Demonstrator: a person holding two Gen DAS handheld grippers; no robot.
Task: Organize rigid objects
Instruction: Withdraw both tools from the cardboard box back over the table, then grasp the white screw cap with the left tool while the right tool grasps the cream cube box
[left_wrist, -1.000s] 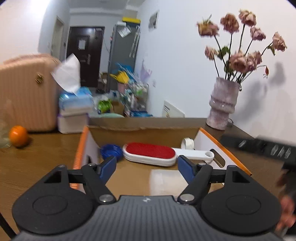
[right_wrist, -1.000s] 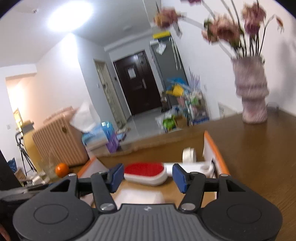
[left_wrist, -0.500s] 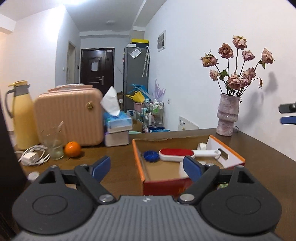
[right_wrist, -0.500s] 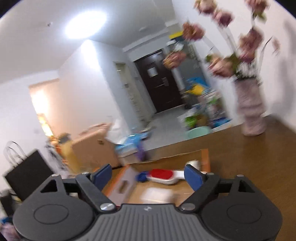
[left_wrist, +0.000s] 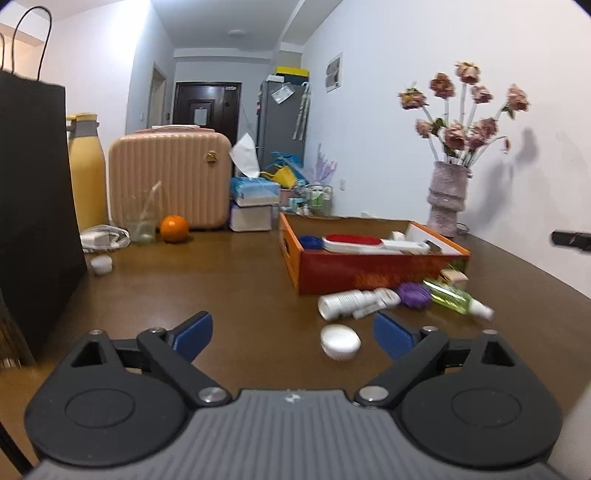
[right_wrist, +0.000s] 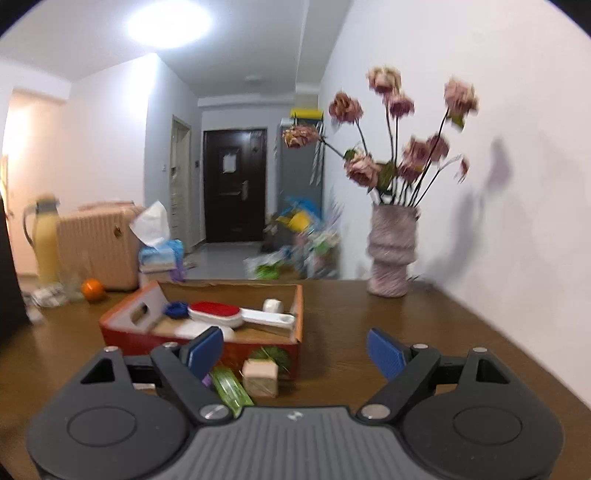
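An orange cardboard box (left_wrist: 373, 273) (right_wrist: 122, 330) on the brown table holds a red-and-white lint brush (left_wrist: 354, 242) (right_wrist: 218, 312), a blue lid (left_wrist: 309, 242) and a white tape roll (right_wrist: 272, 305). In front of it lie a white ribbed bottle (left_wrist: 347, 302), a purple lid (left_wrist: 415, 293), a green spray bottle (left_wrist: 452, 297) (right_wrist: 231, 386), a beige block (right_wrist: 260, 374) and a white round cap (left_wrist: 340, 341). My left gripper (left_wrist: 293, 332) is open and empty, just short of the cap. My right gripper (right_wrist: 295, 350) is open and empty, above the block.
A vase of dried roses (left_wrist: 447, 203) (right_wrist: 391, 254) stands by the right wall. At the left are a black paper bag (left_wrist: 33, 206), yellow flask (left_wrist: 86, 166), pink case (left_wrist: 168, 177), glass (left_wrist: 142, 221), orange (left_wrist: 174, 228), tissue boxes (left_wrist: 253, 203) and a white charger (left_wrist: 105, 236).
Both grippers have pulled back from above the box toward the table's near side. The loose objects in front of the box have come into view. Both stay open and empty.
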